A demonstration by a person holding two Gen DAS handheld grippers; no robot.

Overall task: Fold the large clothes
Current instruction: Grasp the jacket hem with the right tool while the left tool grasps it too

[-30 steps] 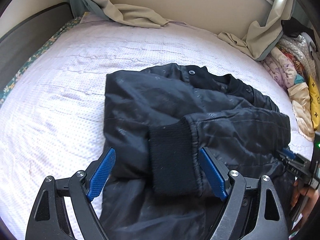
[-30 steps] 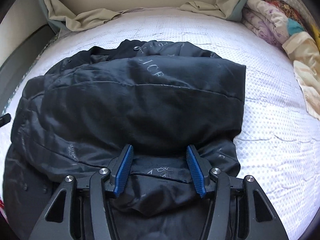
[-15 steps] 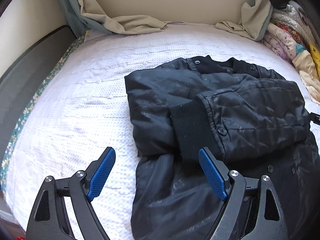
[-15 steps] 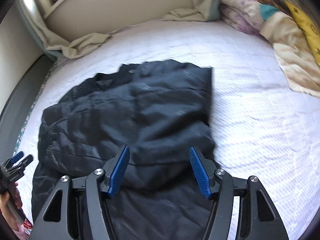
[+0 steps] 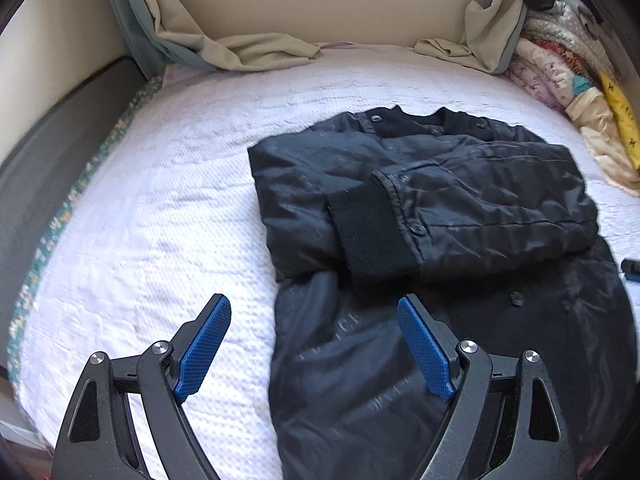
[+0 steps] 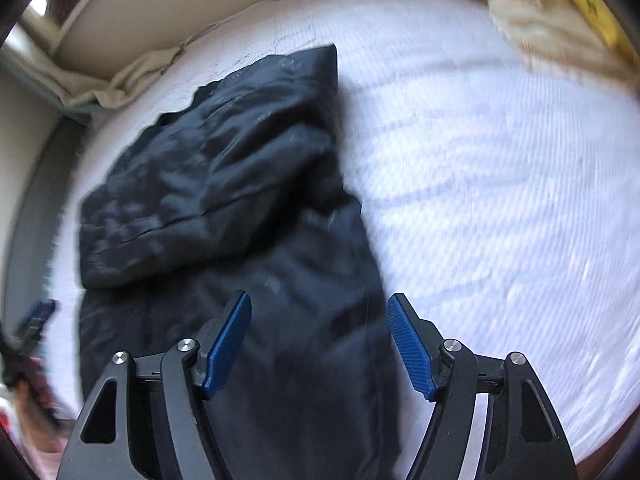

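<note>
Since the earlier frames both grippers are seen pulled back toward the near edge of the bed, so the black jacket (image 5: 420, 248), which a second ago filled the space between the blue pads, is now shown whole and lying free. Nearest in the left wrist view, the left gripper (image 5: 314, 344) is held with its jaws wide apart and nothing between them, above the near left edge of the jacket's hem and the white bedspread (image 5: 160, 220). In the blurred right wrist view the right gripper (image 6: 320, 344) is likewise spread and empty, poised over the jacket's near right portion. The jacket is placed on the middle of the bed, its hem near and its collar (image 5: 416, 116) far, so its long axis is judged to run near to far, with the collar pointing toward the headboard end. A sleeve is folded across the chest, its ribbed cuff (image 5: 368, 232) ending left of centre. The shell looks thin, padded and slick, so it is judged light, soft and liable to slide or spring open; a hold is best taken at the two near hem corners, pinching through both layers, so the lower half can be carried over toward the collar. Beyond it, beige curtains (image 5: 248, 44) are draped at the far edge and a pile of bedding (image 5: 568, 80) is stacked far right.
</note>
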